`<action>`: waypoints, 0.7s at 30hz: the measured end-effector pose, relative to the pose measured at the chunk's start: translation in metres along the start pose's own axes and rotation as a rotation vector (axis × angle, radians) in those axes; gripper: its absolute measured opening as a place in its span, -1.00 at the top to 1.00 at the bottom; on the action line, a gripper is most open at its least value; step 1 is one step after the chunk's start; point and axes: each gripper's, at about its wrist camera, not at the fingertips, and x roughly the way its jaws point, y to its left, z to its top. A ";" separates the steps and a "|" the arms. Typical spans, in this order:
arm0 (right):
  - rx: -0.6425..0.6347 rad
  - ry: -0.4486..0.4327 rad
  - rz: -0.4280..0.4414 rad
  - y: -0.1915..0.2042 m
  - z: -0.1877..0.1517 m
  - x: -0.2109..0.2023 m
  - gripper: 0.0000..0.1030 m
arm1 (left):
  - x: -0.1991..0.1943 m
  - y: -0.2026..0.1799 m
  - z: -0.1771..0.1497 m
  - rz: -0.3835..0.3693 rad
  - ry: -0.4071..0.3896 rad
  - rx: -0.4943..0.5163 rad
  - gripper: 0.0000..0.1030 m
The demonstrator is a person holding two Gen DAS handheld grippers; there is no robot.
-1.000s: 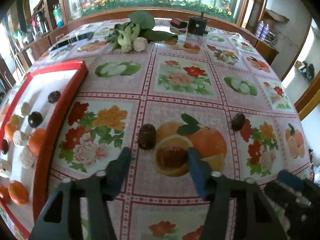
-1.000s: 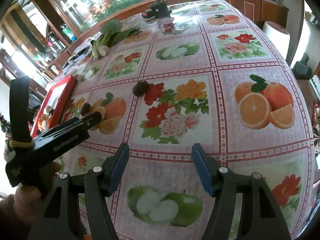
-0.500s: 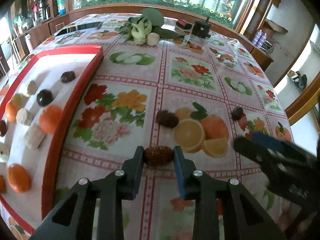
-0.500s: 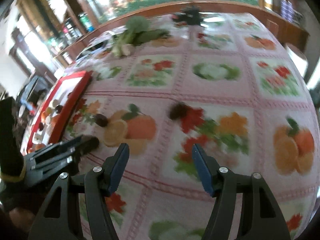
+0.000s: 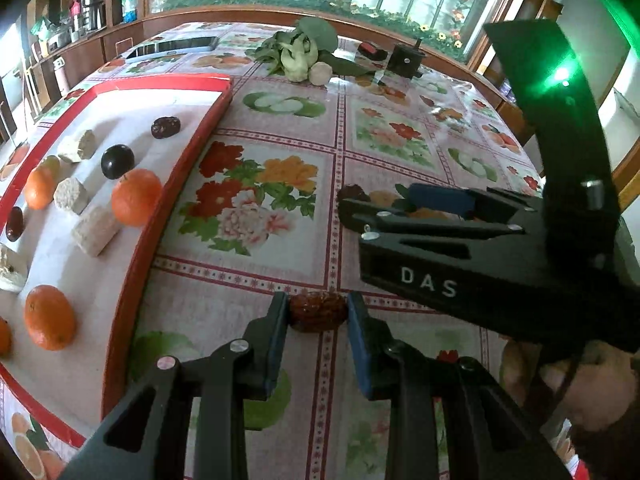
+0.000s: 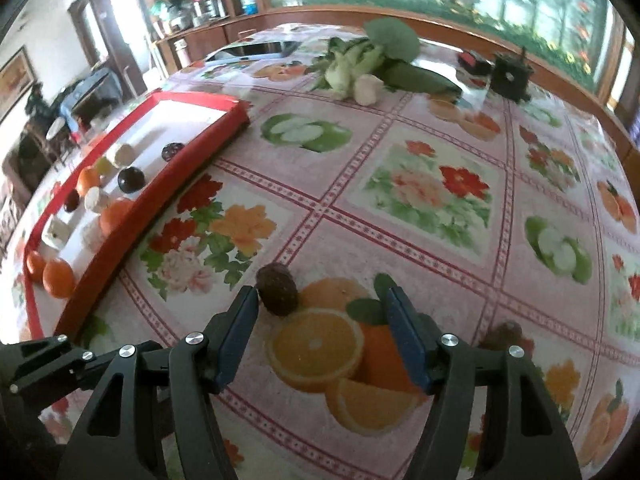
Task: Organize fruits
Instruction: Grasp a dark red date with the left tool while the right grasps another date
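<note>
My left gripper [image 5: 317, 316] is shut on a brown date [image 5: 318, 312] and holds it above the tablecloth, to the right of the red tray [image 5: 176, 196]. The tray holds oranges [image 5: 136, 197], dark plums [image 5: 117, 161], dates and pale chunks. My right gripper [image 6: 322, 320] is open and low over the cloth. A dark date [image 6: 277, 289] lies on the cloth by its left finger [image 6: 240, 320]. Another date [image 6: 502, 334] lies to the right of its right finger. The right gripper also shows in the left wrist view [image 5: 380, 210], close above a date [image 5: 352, 192].
Green vegetables [image 6: 360, 68] and a black box [image 6: 510, 78] lie at the table's far side. A tablet [image 5: 172, 46] lies at the far left. Wooden cabinets ring the table. The red tray [image 6: 132, 216] sits along the left edge.
My left gripper closed on a date and lifted it toward me. My right gripper swung left and came down beside the date near the printed orange.
</note>
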 end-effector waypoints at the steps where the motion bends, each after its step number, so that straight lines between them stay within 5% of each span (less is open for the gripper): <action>1: -0.016 -0.001 -0.018 0.002 0.000 0.000 -0.13 | 0.000 0.000 0.000 -0.003 -0.004 -0.002 0.36; 5: -0.049 -0.008 -0.033 0.003 0.000 -0.002 0.54 | -0.001 0.001 -0.002 -0.013 -0.015 0.008 0.35; 7: -0.027 -0.007 -0.029 -0.001 0.000 -0.003 0.62 | -0.001 0.000 -0.002 -0.015 -0.018 0.012 0.35; 18: 0.076 -0.002 0.025 -0.024 -0.007 -0.012 0.60 | -0.001 -0.001 -0.002 -0.008 -0.017 0.023 0.36; 21: 0.049 0.002 0.013 -0.019 -0.002 -0.008 0.24 | -0.001 -0.001 -0.002 -0.008 -0.015 0.017 0.36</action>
